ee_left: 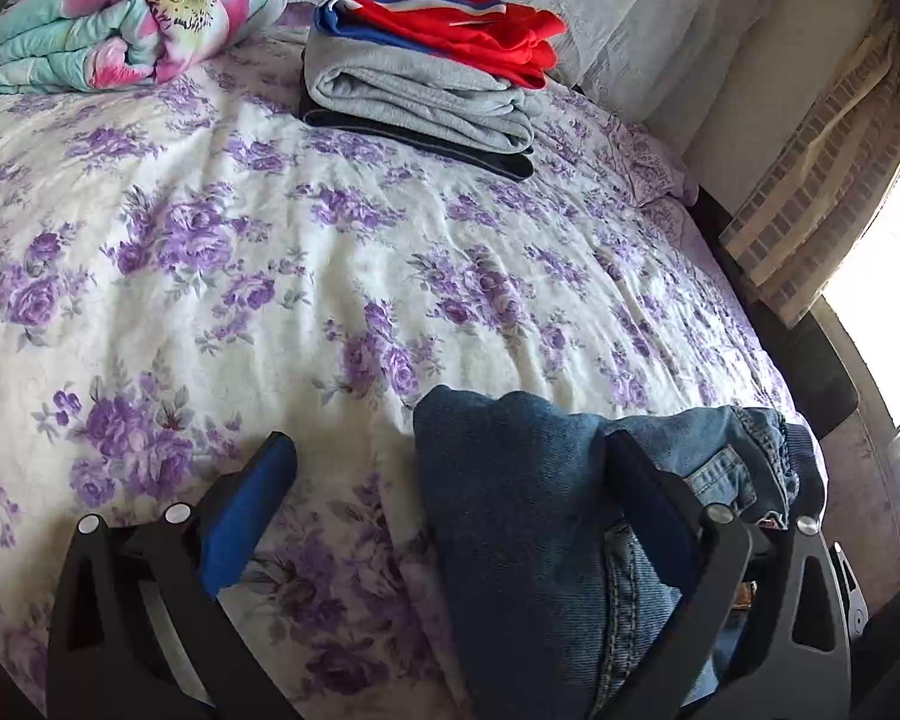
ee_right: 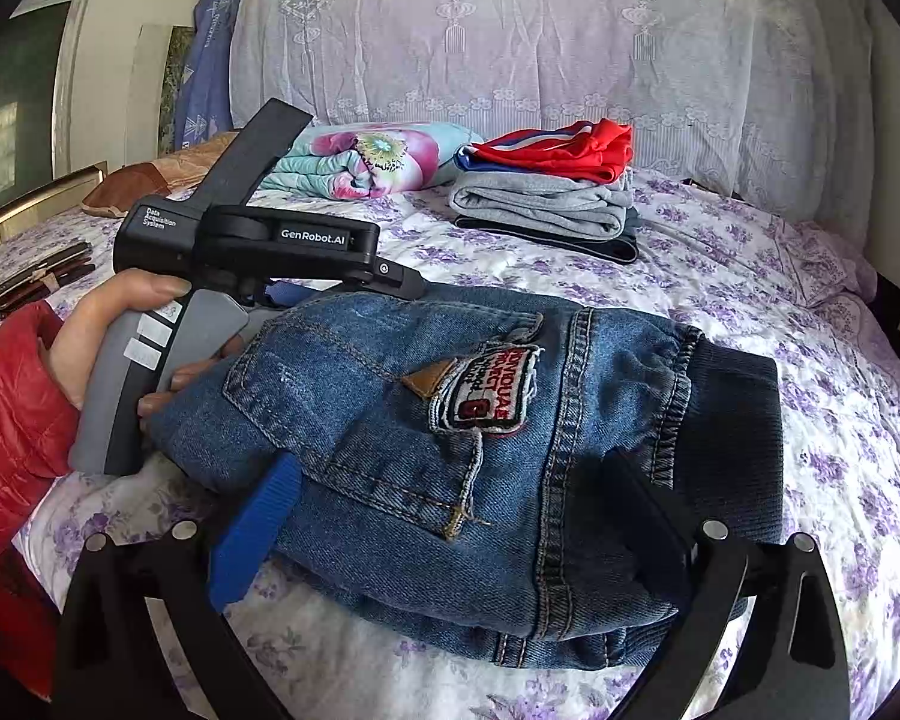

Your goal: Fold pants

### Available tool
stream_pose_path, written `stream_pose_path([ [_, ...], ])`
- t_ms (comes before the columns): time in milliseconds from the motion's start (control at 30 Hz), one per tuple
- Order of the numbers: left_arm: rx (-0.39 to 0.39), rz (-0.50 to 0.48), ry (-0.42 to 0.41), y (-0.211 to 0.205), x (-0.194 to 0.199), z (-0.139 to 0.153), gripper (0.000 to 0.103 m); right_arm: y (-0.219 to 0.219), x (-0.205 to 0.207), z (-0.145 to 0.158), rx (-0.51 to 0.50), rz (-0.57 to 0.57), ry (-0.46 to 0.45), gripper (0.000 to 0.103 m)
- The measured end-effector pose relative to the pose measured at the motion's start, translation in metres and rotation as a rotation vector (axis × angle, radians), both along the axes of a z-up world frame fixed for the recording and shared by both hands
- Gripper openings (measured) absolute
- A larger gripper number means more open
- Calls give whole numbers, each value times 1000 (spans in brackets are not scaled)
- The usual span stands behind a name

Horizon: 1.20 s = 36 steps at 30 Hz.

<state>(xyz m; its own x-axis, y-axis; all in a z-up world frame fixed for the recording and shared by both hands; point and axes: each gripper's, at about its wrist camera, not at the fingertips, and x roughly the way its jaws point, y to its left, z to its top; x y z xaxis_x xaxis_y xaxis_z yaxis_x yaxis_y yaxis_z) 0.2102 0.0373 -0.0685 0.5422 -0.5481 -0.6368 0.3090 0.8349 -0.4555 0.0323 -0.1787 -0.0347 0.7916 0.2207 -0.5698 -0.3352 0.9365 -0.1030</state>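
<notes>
The jeans [ee_right: 450, 450] lie folded into a compact bundle on the near edge of the floral bedspread [ee_left: 270, 270], directly ahead of both my tools. The fabric is mid-blue denim with tan stitching; a dark ribbed waistband [ee_right: 732, 444] forms the right end of the bundle, and a back pocket faces up. The pocket carries a sewn patch [ee_right: 486, 390] with red lettering, too distorted to read with confidence, beside a small brown leather tab. My right gripper [ee_right: 450, 516] is spread wide, its two fingers flanking the bundle without clamping it. My left gripper [ee_left: 450, 468] is likewise spread, with one finger resting against the denim and the other over bare bedspread. The body of the left tool reads "GenRobot.AI" and "Data Acquisition System". A stack of folded clothes [ee_left: 426, 78] sits well apart at the far side of the bed.
</notes>
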Motion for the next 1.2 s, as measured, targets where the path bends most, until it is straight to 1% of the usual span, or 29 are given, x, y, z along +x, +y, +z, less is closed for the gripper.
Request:
stream_pose_path([
  [100, -37, -5, 12, 5, 3, -2, 99, 1, -2, -1, -3, 1, -5, 100],
  [233, -60, 16, -18, 10, -7, 2, 99, 0, 0, -1, 3, 4, -9, 100],
  [367, -86, 96, -74, 27, -36, 10, 98, -3, 0, -1, 16, 9, -15, 100],
  [467, -165, 105, -76, 44, -67, 11, 98, -11, -2, 2, 69, 35, -15, 100],
  [500, -172, 103, -81, 47, -76, 13, 98, -15, -3, 6, 93, 49, -19, 100],
  [533, -164, 104, -97, 48, -89, 18, 98, -20, -5, 12, 119, 56, -30, 100],
  [567, -136, 105, -116, 48, -102, 23, 98, -25, -7, 22, 134, 43, -61, 100],
  [633, -74, 103, -146, 41, -117, 32, 98, -32, -9, 41, 130, 10, -127, 100],
  [667, -47, 105, -156, 37, -123, 36, 98, -34, -7, 51, 122, 1, -146, 100],
  [733, -8, 90, -150, 24, -130, 41, 98, -39, 4, 67, 105, -20, -160, 100],
  [800, 26, 69, -132, 8, -128, 39, 98, -44, 18, 73, 98, -49, -150, 100],
  [867, 96, 82, -125, -7, -126, 29, 99, -50, 32, 69, 101, -63, -126, 100],
  [900, 137, 91, -125, -15, -123, 20, 99, -51, 42, 59, 88, -79, -94, 100],
  [933, 138, 102, -125, -18, -121, 13, 99, -53, 55, 47, 66, -98, -46, 100],
  [967, 127, 111, -120, -17, -123, 10, 99, -55, 67, 29, 32, -119, 24, 100],
  [1000, 127, 113, -117, -17, -122, 12, 99, -56, 78, 6, 2, -121, 73, 100],
  [1067, 173, 117, -130, -20, -123, 12, 99, -69, 79, 5, 86, -107, 82, 100],
  [1100, 193, 124, -149, -23, -125, 14, 99, -71, 80, 6, 93, -110, 87, 100],
  [1200, 270, 155, -204, -31, -133, 19, 99, -65, 75, 2, 53, -121, 60, 100],
])
